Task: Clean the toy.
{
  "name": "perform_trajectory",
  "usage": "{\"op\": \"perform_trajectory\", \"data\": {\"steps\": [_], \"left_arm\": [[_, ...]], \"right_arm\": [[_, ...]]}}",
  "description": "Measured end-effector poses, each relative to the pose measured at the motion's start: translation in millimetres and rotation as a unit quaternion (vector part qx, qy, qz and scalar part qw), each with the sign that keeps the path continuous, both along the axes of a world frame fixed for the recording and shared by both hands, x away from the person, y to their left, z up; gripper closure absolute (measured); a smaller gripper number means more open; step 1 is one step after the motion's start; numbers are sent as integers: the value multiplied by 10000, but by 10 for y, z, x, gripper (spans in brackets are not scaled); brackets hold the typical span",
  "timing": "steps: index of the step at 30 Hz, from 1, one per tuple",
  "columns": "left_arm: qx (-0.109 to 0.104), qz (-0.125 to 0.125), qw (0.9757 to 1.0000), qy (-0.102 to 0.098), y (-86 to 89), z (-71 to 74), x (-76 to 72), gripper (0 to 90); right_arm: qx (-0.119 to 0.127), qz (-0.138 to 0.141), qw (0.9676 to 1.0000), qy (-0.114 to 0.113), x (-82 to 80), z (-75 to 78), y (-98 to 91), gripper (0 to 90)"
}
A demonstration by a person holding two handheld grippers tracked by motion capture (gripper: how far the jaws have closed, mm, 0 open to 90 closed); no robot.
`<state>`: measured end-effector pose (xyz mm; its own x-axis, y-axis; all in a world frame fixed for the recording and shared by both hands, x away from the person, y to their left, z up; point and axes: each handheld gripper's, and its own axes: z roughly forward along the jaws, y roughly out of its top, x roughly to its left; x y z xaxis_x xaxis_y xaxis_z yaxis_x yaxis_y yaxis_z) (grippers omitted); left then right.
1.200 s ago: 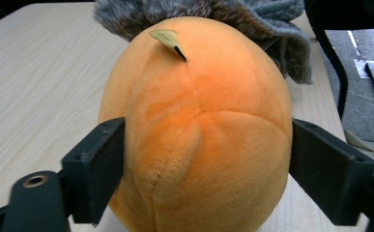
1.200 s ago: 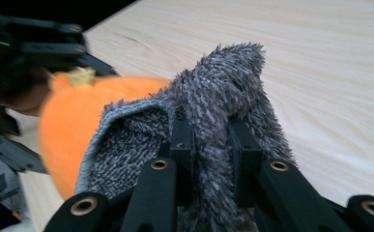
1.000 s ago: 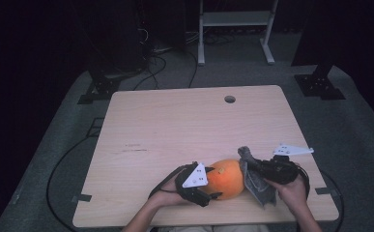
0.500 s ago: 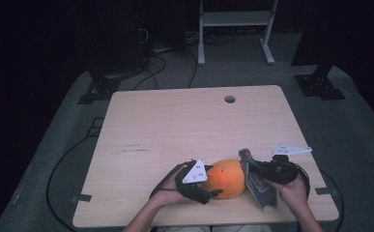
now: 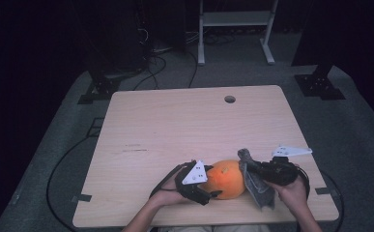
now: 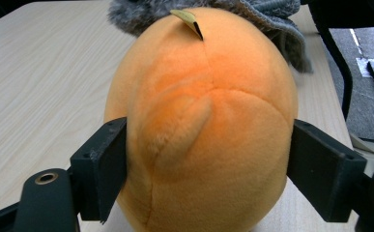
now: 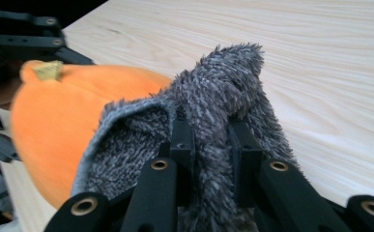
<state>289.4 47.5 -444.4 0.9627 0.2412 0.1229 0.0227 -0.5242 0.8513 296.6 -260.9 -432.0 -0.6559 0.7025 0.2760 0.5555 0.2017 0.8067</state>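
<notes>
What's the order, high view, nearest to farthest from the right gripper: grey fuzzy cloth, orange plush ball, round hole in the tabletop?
1. Grey fuzzy cloth: clamped in the right gripper.
2. Orange plush ball: just left, against the cloth.
3. Round hole in the tabletop: far edge.

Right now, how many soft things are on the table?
2. An orange plush sits near the front edge between the jaws of the left gripper. A grey cloth lies against its right side, pinched by the right gripper.
</notes>
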Motion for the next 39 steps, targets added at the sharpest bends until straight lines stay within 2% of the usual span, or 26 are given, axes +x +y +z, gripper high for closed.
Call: {"op": "perform_trajectory", "data": {"steps": [4, 5, 7, 9, 11, 13, 16, 17, 19, 21, 22, 24, 26, 27, 28, 30, 31, 32, 33, 35, 36, 38, 39], "left_arm": [[17, -16, 10000, -30, 14, -9, -4, 213], [22, -12, 10000, -35, 13, -13, -1, 214], [8, 5, 10000, -18, 11, -19, 0, 213], [5, 11, 10000, -17, 9, -21, -2, 212], [6, 14, 10000, -9, 11, -25, -1, 211], [8, 13, 10000, -22, 4, -31, -2, 212], [-18, 26, 10000, -37, -15, -47, -9, 211], [-4, 22, 10000, -35, -11, -48, -9, 210], [1, 37, 10000, 21, 7, -48, 5, 209], [-9, 60, 9999, 81, 11, -44, 17, 209], [3, 65, 9999, 101, 16, -40, 24, 209], [-5, 61, 9999, 136, 27, -40, 36, 209], [-25, 81, 9999, 150, 24, -42, 38, 209], [-20, 79, 9999, 123, 17, -43, 35, 209], [-11, 88, 9999, 85, 7, -42, 27, 209], [-20, 73, 10000, 29, -20, -41, 11, 210], [-2, 55, 10000, 3, -28, -39, 7, 210], [-21, 47, 10000, -15, -43, -40, -4, 211], [-3, 28, 10000, -32, -44, -40, -7, 212], [-26, 10, 10000, 13, -28, -50, -4, 215], [-75, 21, 10000, 50, -20, -56, 0, 216], [-86, 15, 9999, 64, -18, -54, 4, 218], [-77, 14, 9999, 69, -17, -51, 5, 218]], "right_arm": [[137, 30, 9997, -194, -35, 68, -15, 747], [69, 93, 9997, -201, -36, 73, 4, 748], [-74, 103, 9998, -122, -16, 28, 28, 749], [-100, 33, 9999, 43, 21, -9, 7, 750], [-84, -37, 10000, 19, 18, 6, -16, 751], [68, 8, 9999, -143, -29, 76, 8, 750], [27, 289, 9975, -643, -148, 209, 161, 749], [-45, 384, 9967, -715, -169, 223, 211, 749], [-214, 412, 9964, -707, -161, 180, 256, 748], [-10, 360, 9982, -485, -105, 111, 190, 748], [-67, 278, 9988, -402, -80, 86, 156, 748], [-414, 66, 9986, -311, -51, 31, 109, 749], [-488, -55, 9987, -167, -24, -13, 69, 751], [-457, -88, 9988, -168, -27, -1, 65, 751], [-440, -87, 9986, -269, -42, 39, 78, 750], [-275, 10, 9978, -597, -108, 168, 143, 750], [-147, 183, 9965, -797, -163, 247, 209, 750], [-105, 321, 9954, -896, -190, 281, 251, 750], [-182, 436, 9942, -964, -224, 313, 326, 750], [-513, 484, 9927, -982, -225, 272, 402, 750], [-503, 487, 9929, -964, -208, 240, 391, 750], [-316, 414, 9959, -744, -146, 178, 286, 750], [-396, 316, 9961, -722, -133, 166, 251, 751]]}}
